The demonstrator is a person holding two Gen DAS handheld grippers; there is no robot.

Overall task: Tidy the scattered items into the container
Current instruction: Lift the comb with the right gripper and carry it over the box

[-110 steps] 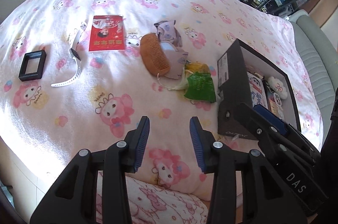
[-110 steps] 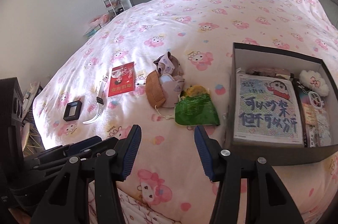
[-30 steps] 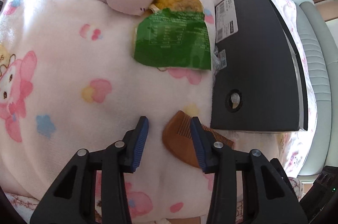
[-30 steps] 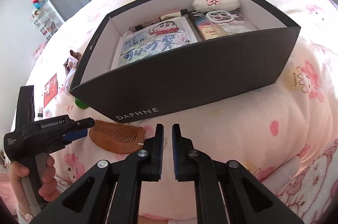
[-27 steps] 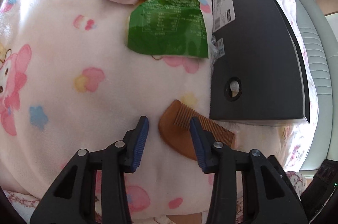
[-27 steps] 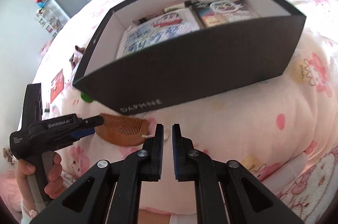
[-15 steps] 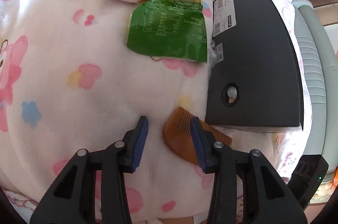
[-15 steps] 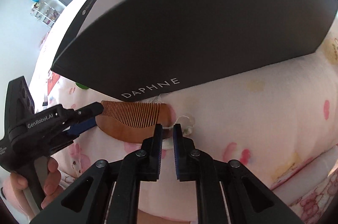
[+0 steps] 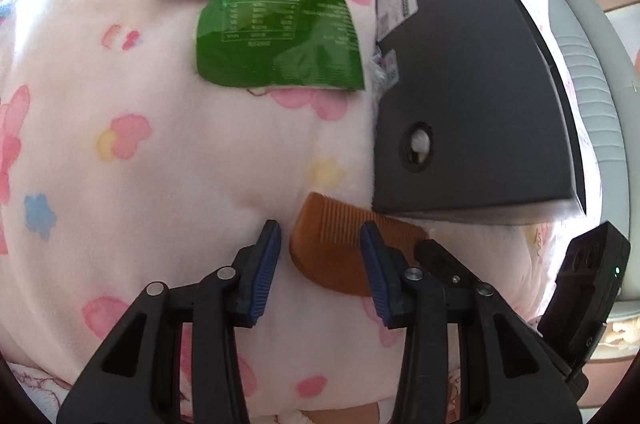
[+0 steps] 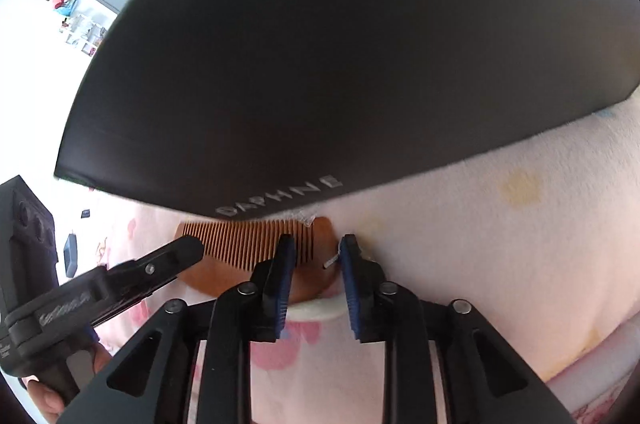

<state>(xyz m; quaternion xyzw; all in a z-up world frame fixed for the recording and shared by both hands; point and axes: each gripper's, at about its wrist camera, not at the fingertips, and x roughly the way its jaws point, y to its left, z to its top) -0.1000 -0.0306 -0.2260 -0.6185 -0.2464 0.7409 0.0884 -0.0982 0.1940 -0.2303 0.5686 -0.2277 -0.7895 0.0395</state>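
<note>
The comb [image 9: 336, 256] lies flat on the blanket [image 9: 168, 160], its teeth toward the box [image 9: 472, 104] and tucked against the foot of the box wall, so it is not in the container yet. The left claw [image 9: 320, 264] stands half open with one end of the comb between its jaws, the pads clear of the wood on both sides. The right claw [image 10: 314, 272] sits at the comb's other end; its jaws have just been opening, and that end with its thin cord shows in the narrow gap between them, though I cannot tell whether a pad touches it. The risks come from how low and flat the comb sits: the soft blanket could bunch into either grip, or the pads could slip off the thin smooth spine. With the box wall right ahead of both claws, a forward nudge may shove the comb under the edge or push the box. If both claws close, they may pull against each other. The green packet [image 9: 276, 36] waits farther ahead of the left claw.
</note>
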